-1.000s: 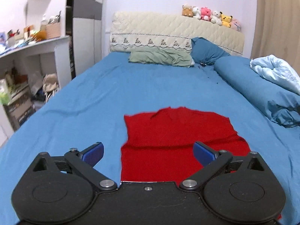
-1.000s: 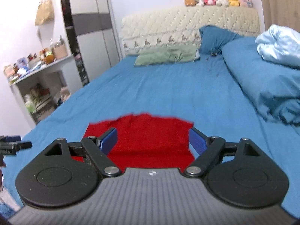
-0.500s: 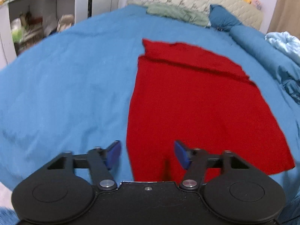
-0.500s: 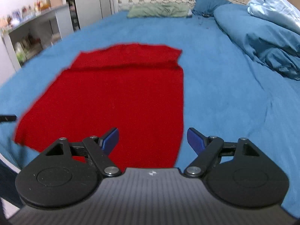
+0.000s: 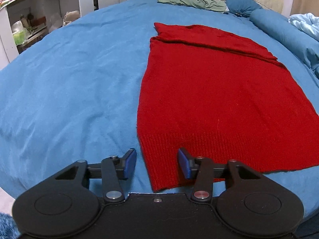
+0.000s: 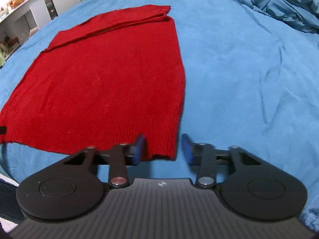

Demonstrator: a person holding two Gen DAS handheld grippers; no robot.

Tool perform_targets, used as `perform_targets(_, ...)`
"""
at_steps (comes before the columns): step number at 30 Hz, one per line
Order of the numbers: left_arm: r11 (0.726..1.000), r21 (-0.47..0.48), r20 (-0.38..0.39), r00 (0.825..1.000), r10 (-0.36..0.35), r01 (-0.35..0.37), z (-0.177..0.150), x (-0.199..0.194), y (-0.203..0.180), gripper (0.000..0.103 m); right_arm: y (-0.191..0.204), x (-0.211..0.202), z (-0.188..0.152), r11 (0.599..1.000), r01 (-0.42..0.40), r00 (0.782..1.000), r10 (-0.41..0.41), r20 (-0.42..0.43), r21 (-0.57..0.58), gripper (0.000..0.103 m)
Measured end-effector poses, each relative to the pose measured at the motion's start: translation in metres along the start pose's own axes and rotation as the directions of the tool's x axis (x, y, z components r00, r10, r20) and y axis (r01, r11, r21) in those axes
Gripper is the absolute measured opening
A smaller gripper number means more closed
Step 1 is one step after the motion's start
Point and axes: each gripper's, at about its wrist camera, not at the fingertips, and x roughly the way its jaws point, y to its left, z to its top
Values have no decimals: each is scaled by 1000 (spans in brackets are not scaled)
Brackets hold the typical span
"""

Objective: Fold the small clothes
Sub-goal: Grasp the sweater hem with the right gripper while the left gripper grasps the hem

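Both tongs have come down from a higher view to the near ribbed hem of the flat red knitted garment (image 5: 219, 91) on the blue bed sheet (image 5: 69, 83), the left tongs (image 5: 157, 162) and right tongs (image 6: 163, 148) each released around one hem corner, so the first fold seems ready to start.

both views are evenly and softly lit; no single lamp or window is seen, and no hard shadows are cast. only a thin dark shadow is seen under the near hem of the sweater (image 5: 219, 103) and beneath the left gripper (image 5: 157, 163). the far left shelf (image 5: 39, 10) is rendered brighter, close to washed out. colours are saturated, and the red knit is almost clipped, though ribbing is resolved near the hem. strong fisheye bending is shown: the bed (image 5: 69, 79) is bowed into a dome and black corners are left at the frame edges. in the right view, the right gripper (image 6: 162, 149) fingertips (image 6: 186, 148) are smeared by motion blur, and the sweater (image 6: 109, 75) hem is softened beside them.
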Motion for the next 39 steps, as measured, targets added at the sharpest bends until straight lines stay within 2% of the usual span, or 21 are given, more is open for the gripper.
perform_targets(1,1000,-2,0,1000,-8,8,1,0,1,29,0,-1,0,1000,-8,1000,8,2,1,28)
perform_targets(2,1000,-1,1,1000,-16,16,2,-2,0,12,-1,-2,2,1000,-12,1000,12,4,3,22)
perform_targets(3,1000,4,1,1000,-20,20,3,-5,-1,8,-1,-3,5,1000,-14,1000,14,8,4,21)
perform_targets(8,999,-21,34,998,-48,49,15,-27,-1,6,-10,-21,21,996,-69,996,66,61,47,20)
perform_targets(11,995,-53,87,993,-84,89,36,-50,0,6,-18,-44,44,985,-142,985,130,117,99,20)
perform_targets(15,986,-70,199,971,-132,148,86,-72,-1,5,-27,-69,92,963,-234,955,203,214,132,20)
perform_targets(19,986,-33,324,935,-142,161,165,-62,-9,5,-35,-68,172,941,-309,916,254,311,141,20)
perform_targets(22,987,-35,394,910,-131,157,234,-30,-13,5,-34,-46,245,939,-321,892,256,372,123,20)
perform_targets(23,987,-44,400,908,-124,155,255,-16,-13,5,-34,-34,267,940,-317,889,250,383,123,20)
perform_targets(26,986,-88,382,919,-95,139,314,44,-13,5,-32,17,331,943,-301,896,230,380,141,20)
perform_targets(28,986,-107,363,928,-84,130,338,86,-14,5,-31,58,363,944,-284,906,208,369,166,20)
perform_targets(31,989,-114,328,943,-52,94,354,150,-18,5,-33,130,391,944,-258,922,178,344,204,20)
perform_targets(34,988,-137,269,963,-28,67,352,205,-18,5,-26,191,396,950,-215,945,144,292,226,20)
perform_targets(39,982,-180,224,975,-8,49,349,249,-9,6,-19,250,397,957,-176,957,113,267,228,20)
